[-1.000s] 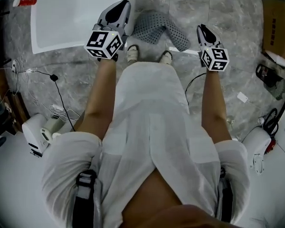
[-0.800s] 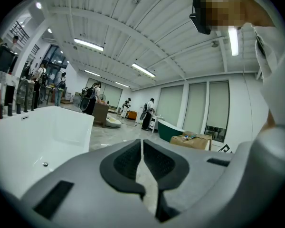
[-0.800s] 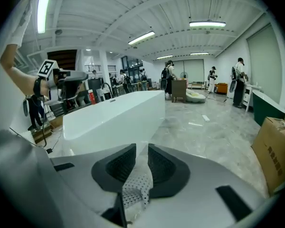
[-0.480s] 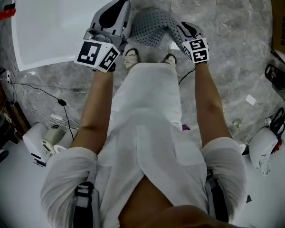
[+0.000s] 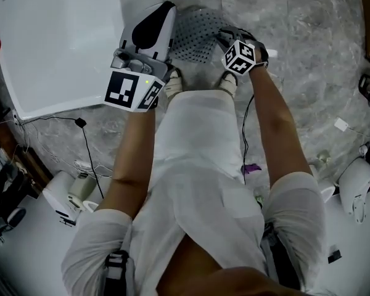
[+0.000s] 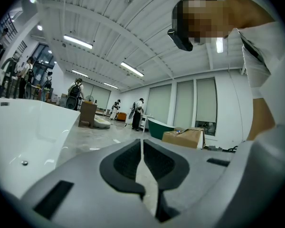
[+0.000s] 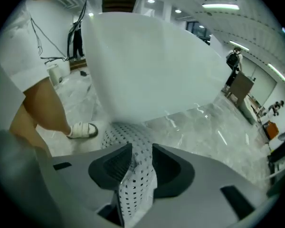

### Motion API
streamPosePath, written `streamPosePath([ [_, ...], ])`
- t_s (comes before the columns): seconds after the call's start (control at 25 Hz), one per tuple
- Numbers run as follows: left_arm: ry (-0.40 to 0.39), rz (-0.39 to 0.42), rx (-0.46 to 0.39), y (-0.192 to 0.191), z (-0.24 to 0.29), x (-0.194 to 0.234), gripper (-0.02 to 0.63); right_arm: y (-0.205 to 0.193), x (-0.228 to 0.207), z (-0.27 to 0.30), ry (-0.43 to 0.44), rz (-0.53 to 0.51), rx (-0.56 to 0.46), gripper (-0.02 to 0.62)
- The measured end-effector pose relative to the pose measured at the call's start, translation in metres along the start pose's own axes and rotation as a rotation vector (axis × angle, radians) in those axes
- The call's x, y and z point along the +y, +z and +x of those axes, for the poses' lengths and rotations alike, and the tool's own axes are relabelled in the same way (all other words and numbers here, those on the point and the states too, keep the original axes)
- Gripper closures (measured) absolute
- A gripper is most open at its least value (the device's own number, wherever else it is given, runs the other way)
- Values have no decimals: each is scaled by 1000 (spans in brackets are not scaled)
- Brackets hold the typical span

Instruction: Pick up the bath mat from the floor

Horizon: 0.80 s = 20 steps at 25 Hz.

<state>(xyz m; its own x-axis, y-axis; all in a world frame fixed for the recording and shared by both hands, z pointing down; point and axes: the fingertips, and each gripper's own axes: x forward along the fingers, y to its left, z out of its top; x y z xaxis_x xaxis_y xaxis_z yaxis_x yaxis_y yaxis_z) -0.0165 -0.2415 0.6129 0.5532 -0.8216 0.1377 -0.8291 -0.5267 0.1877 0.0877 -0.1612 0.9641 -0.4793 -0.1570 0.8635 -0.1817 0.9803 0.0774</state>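
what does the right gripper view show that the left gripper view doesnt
Only right gripper view: the perforated bath mat between the opening jaws of the right gripper, and a sandalled foot. Only left gripper view: the left gripper, jaws closed on nothing, distant people, a cardboard box. Both: the white bathtub and grey floor.

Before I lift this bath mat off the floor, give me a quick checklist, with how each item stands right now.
1. Bath mat fold between the right tool jaws: ok.
2. Firm clamp on the mat: not ok, those jaws are opening.
3. Left tool free to help: ok, jaws together, nothing between them, pointing away from the mat.
4. Feet off the mat: cannot tell; one sandal sits close beside it.
5. Mat free of the bathtub: cannot tell; it lies right at the tub's base.
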Motion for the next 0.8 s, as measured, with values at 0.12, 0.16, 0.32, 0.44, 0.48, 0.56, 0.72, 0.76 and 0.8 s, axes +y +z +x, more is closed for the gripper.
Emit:
streamPosePath([
  [0.12,1,-11,4,-17,6,4,583,-11,3,28,32,-82,58,437],
  [0.16,2,-14,7,-22,7,5,583,-16,5,38,39,-108,82,434],
  [0.32,2,-19,17,-39,13,11,583,-37,9,74,45,-191,178,420],
  [0.44,8,-17,22,-48,16,21,583,-53,14,100,55,-260,248,416],
  [0.48,13,-17,22,-50,17,25,583,-56,16,107,60,-274,258,416],
  [0.56,21,-22,16,-54,17,32,583,-62,20,122,65,-287,277,408],
  [0.72,43,-42,-7,-57,14,45,583,-71,20,146,44,-358,326,388],
  [0.76,45,-46,-11,-58,13,47,582,-71,18,150,28,-388,333,388],
  [0.8,45,-52,-14,-59,13,48,583,-70,16,153,8,-421,339,396],
])
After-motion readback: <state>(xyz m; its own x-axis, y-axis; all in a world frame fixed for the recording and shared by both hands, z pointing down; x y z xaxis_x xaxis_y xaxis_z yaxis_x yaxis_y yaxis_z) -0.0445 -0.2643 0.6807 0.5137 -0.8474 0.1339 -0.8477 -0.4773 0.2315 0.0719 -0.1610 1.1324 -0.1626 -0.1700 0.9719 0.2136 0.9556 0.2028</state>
